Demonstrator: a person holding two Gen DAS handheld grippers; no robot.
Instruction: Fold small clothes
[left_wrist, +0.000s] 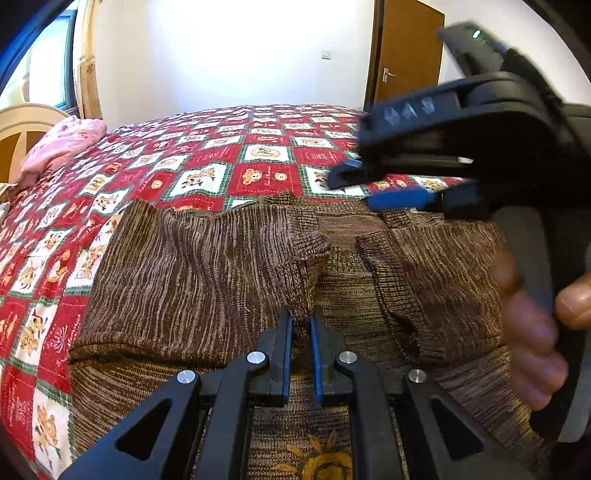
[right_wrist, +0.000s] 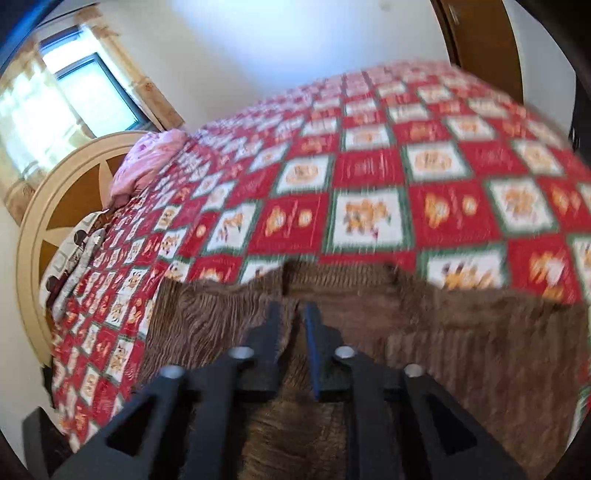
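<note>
A brown knitted sweater (left_wrist: 192, 266) lies flat on the bed, both sleeves folded in over its body. In the left wrist view my left gripper (left_wrist: 301, 321) sits low over the sweater's middle, shut on the cuff end of the left sleeve (left_wrist: 299, 273). My right gripper (left_wrist: 351, 190) hovers over the sweater's far right edge near the neckline, held by a hand (left_wrist: 532, 332). Its jaws stand apart with nothing between them. The right wrist view is blurred; there the right gripper (right_wrist: 293, 314) hangs above the sweater (right_wrist: 461, 350).
The bed is covered by a red and white checked teddy-bear quilt (left_wrist: 221, 155). A pink pillow (left_wrist: 62, 144) and a round cream headboard (right_wrist: 48, 206) are at the left. A brown door (left_wrist: 406, 55) stands behind the bed, a window (right_wrist: 92, 96) at the left.
</note>
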